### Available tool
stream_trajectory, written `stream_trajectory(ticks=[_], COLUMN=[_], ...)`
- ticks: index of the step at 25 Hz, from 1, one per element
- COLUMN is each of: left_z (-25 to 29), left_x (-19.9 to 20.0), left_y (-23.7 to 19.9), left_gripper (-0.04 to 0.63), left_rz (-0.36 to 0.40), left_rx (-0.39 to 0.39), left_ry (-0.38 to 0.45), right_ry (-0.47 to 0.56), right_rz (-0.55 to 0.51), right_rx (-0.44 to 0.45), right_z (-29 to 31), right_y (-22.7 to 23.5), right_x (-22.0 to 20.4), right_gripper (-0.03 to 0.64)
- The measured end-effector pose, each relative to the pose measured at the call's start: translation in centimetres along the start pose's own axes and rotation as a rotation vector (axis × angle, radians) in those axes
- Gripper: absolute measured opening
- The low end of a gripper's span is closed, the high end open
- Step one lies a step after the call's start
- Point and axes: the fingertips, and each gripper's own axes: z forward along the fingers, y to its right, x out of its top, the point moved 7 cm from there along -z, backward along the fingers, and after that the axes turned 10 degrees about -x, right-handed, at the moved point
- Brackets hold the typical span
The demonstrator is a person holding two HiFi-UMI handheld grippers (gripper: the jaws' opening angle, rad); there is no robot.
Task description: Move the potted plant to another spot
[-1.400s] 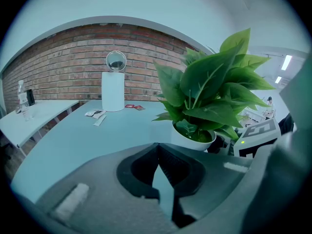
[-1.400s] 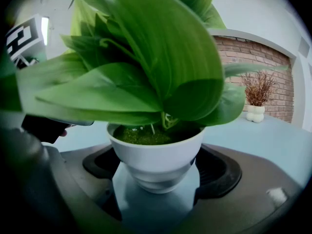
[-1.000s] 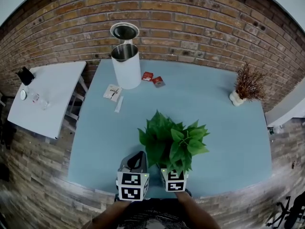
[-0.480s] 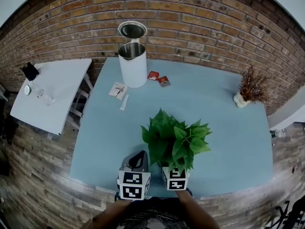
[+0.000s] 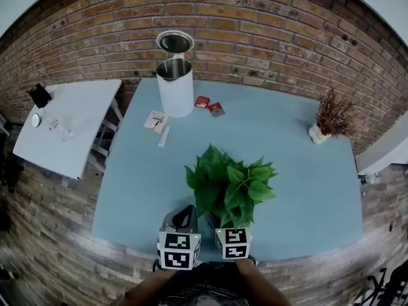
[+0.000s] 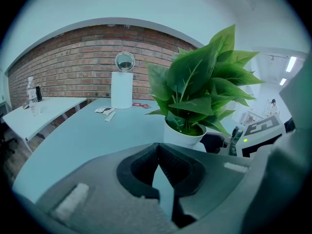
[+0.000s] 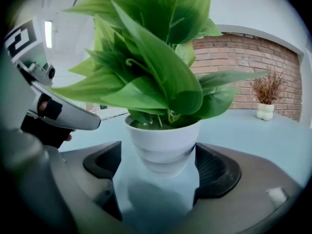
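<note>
1. Brick wall (image 5: pixel 255 37) behind, blue desk (image 5: pixel 306 190); plant (image 5: pixel 229 187) sits lower middle of frame.
2. Right hand-held gripper (image 7: pixel 157 167): jaws spread wide either side of the plant, not squeezing.
3. Left hand-held gripper (image 6: pixel 157 150): jaws pinched together, nothing in them.

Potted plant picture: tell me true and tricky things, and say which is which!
1. The right gripper has open fingers, with the leafy green plant in the white round pot right ahead. True.
2. The left gripper is wide open. False: its fingers are shut together, holding nothing.
3. The tall white cylinder container stands beside the pot. False: it stands far off, near the red brick wall.
4. A dried brown plant in a small white vase stands on the light blue table. True.
</note>
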Motion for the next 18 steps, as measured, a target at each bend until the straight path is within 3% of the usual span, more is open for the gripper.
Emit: stream_trajectory(ticks=[8, 18], left_z=[0.1, 0.3], left_x=[-0.5, -0.9], left_y=[1.8, 6.5], left_gripper=[0.002, 0.002], left_rz=[-0.008, 0.004], left_rx=[0.004, 0.002], left_ry=[0.01, 0.024], right_ry=[0.02, 0.041], right_rz=[-0.019, -0.022], right_rx=[0.027, 0.079], right_z=[-2.1, -5.9], right_y=[0.9, 2.9], right_x=[0.3, 0.0], right_gripper=[0.352, 0.264])
